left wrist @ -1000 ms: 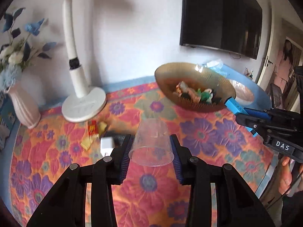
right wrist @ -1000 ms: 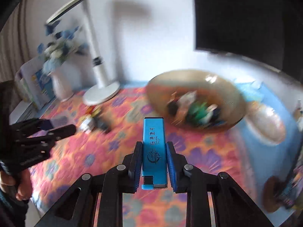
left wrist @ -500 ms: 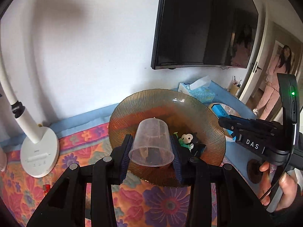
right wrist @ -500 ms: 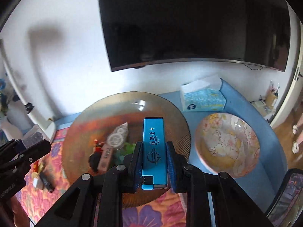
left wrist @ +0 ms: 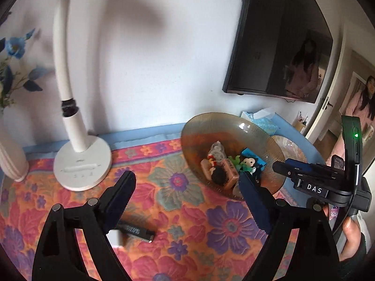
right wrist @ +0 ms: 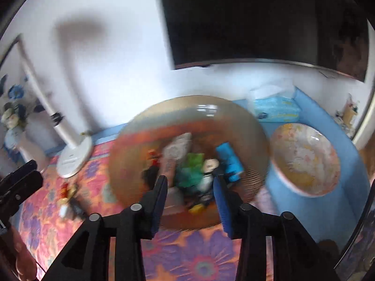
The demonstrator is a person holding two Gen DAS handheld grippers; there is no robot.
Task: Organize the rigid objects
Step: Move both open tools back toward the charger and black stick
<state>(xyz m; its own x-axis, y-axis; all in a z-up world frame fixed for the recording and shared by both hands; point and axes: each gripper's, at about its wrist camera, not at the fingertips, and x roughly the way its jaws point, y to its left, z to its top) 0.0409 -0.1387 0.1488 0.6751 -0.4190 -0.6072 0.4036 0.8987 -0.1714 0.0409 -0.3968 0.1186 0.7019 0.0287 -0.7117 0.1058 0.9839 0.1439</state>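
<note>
My left gripper (left wrist: 185, 189) is open and empty above the flowered cloth, left of the amber glass bowl (left wrist: 201, 126). The bowl holds several small items, among them a blue lighter (left wrist: 252, 154) and a small toy figure (left wrist: 249, 162). My right gripper (right wrist: 191, 193) is open and empty just in front of the bowl (right wrist: 164, 117); the blue lighter (right wrist: 229, 161) lies inside it. A clear cup (right wrist: 174, 197) seems to lie at the bowl's near side, blurred. A black stick-like object (left wrist: 136, 230) and a white block (left wrist: 114, 237) lie on the cloth.
A white lamp base (left wrist: 82, 164) and a white vase (left wrist: 11, 161) stand at the back left. A flowered ceramic bowl (right wrist: 304, 159) and a tissue pack (right wrist: 274, 109) sit right of the amber bowl. A TV (left wrist: 276, 46) hangs on the wall.
Both grippers have opened: the clear cup has left my left gripper and the blue lighter has left my right gripper and now lies in the bowl. My left gripper has swung left.
</note>
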